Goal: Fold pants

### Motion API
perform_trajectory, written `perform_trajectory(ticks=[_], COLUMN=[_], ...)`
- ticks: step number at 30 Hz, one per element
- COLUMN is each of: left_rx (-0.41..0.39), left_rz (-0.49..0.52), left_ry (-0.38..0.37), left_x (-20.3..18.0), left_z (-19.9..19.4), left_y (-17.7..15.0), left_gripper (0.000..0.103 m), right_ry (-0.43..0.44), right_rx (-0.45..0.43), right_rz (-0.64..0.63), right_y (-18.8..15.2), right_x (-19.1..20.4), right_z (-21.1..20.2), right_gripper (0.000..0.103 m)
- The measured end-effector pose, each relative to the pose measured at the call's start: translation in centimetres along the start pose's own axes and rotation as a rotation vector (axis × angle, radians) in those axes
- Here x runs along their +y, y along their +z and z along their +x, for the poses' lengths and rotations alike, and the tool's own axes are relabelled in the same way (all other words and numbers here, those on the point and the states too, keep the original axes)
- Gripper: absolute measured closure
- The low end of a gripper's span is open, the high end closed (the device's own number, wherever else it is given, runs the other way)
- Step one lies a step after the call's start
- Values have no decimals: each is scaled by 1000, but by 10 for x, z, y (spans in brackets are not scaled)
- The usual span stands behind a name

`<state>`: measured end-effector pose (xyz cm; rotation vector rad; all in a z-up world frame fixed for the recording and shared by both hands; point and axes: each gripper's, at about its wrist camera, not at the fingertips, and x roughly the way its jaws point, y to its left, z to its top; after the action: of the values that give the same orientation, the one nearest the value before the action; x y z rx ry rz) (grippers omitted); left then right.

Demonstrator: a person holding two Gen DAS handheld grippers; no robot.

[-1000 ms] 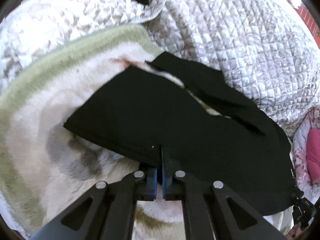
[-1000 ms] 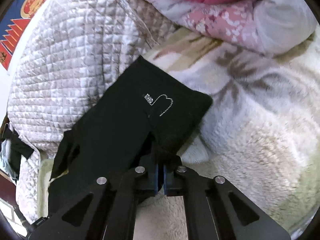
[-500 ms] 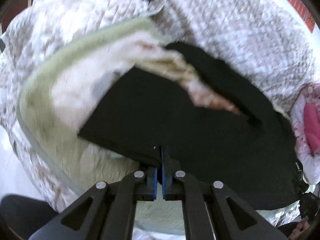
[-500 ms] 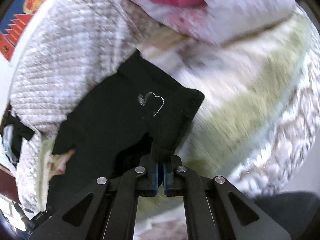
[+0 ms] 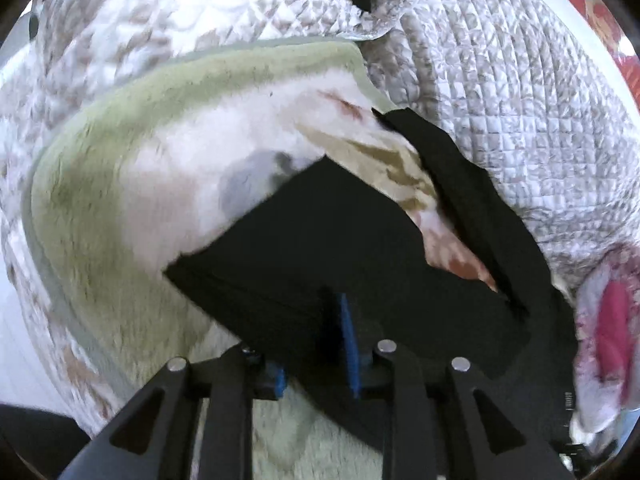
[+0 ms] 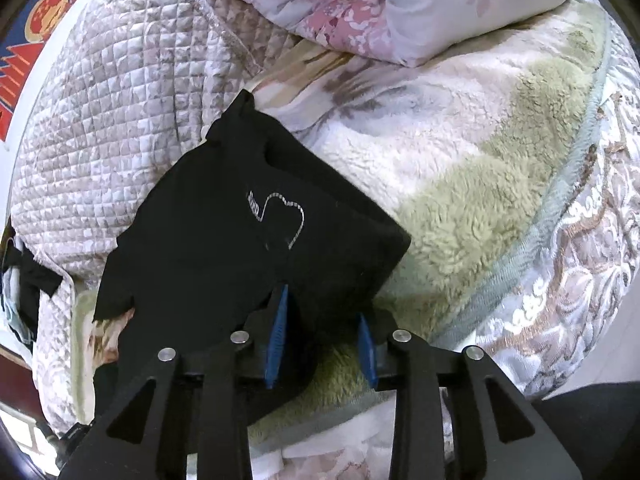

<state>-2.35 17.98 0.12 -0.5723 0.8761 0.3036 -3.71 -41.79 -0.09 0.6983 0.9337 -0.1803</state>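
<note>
The black pants [image 5: 320, 248] lie on a fleece blanket [image 5: 140, 168] spread over a quilt [image 5: 500, 88] on a bed. The left view alone shows the two legs parted, blanket showing between them, one leg running up to the quilt's edge. Only the right view shows the stitched heart outline [image 6: 286, 218] on the cloth, with small lettering beside it too blurred to read, and a floral pillow [image 6: 440, 8] beyond.

The left gripper [image 5: 316, 344] is opening, its pads apart, the pants' edge draped between them. The right gripper [image 6: 322, 340] is opening too, its blue pads clearly apart with cloth between, unpressed.
</note>
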Motion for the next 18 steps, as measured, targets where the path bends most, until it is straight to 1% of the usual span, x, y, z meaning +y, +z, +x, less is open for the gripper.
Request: perform_trajectory(ticks=[1,2,4,5,7,8,9,11,12,13,14,15,17,18], left_rx=[-26,-48,-110,-146,-182,-189,-178,-116,-73,-59,-78,-116,-183,-206], left_rz=[12,22,66,92,106,107,118,118,126,102,87,83,69,60], left_ry=[45,59,119,147,182,201,210,276,302,315,330,363,411,413], left_x=[-3,-5,-11,-14,-12,-9,-6,3,6,13,17,19,25,29], left_z=[-1,-6,-22,-32,-47,-50,-48,-31,-20,-18,-22,-30,-43,-49], left_y=[3,3,2,-2,-8,-11,-13,-17,-17,-17,-15,-13,-7,-5], left_gripper=[99,99,99,99,99,99,99,97,94,93,93,90,81,74], right_ry=[1,1,-8,-13,-21,-32,-38,-51,-53,-54,-62,-72,-102,-127], right_rx=[-4,-18,-59,-79,-92,-94,-94,-75,-70,-70,-78,-89,-121,-144], right_rz=[9,12,1,-3,11,21,29,28,37,41,39,33,28,23], right_y=[2,4,7,9,10,10,8,8,8,8,8,9,8,8], right_x=[0,0,3,3,-1,-5,-8,-9,-11,-11,-10,-9,-6,-5], right_z=[0,-2,-9,-13,-18,-19,-19,-14,-13,-13,-15,-19,-29,-34], right_gripper=[71,72,80,81,82,82,83,83,83,83,82,81,77,77])
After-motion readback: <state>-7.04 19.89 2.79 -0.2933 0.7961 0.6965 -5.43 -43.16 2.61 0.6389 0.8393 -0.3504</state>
